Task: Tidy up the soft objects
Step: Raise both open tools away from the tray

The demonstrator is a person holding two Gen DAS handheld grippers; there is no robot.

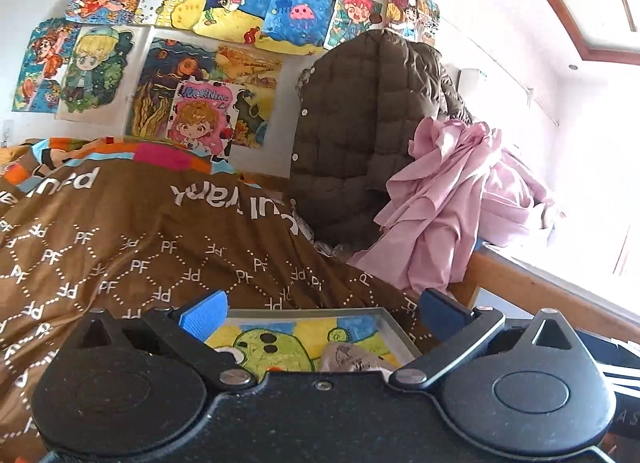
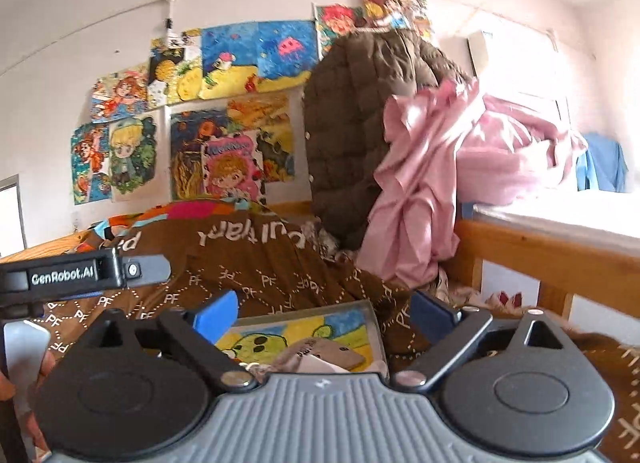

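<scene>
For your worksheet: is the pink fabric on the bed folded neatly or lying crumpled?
Crumpled. The pink fabric lies in a bunched heap with irregular creases, draped over the wooden bed frame beside the brown quilted jacket.

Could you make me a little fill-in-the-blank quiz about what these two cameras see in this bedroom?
1. The quilt on the bed, printed with white letters, is ____ in colour.
2. The crumpled sheet beside the puffy coat is ____.
3. The wall behind the bed is covered with colourful ____.
4. The left gripper and right gripper both have their jaws ____.

Missing words: brown; pink; drawings; open
</scene>
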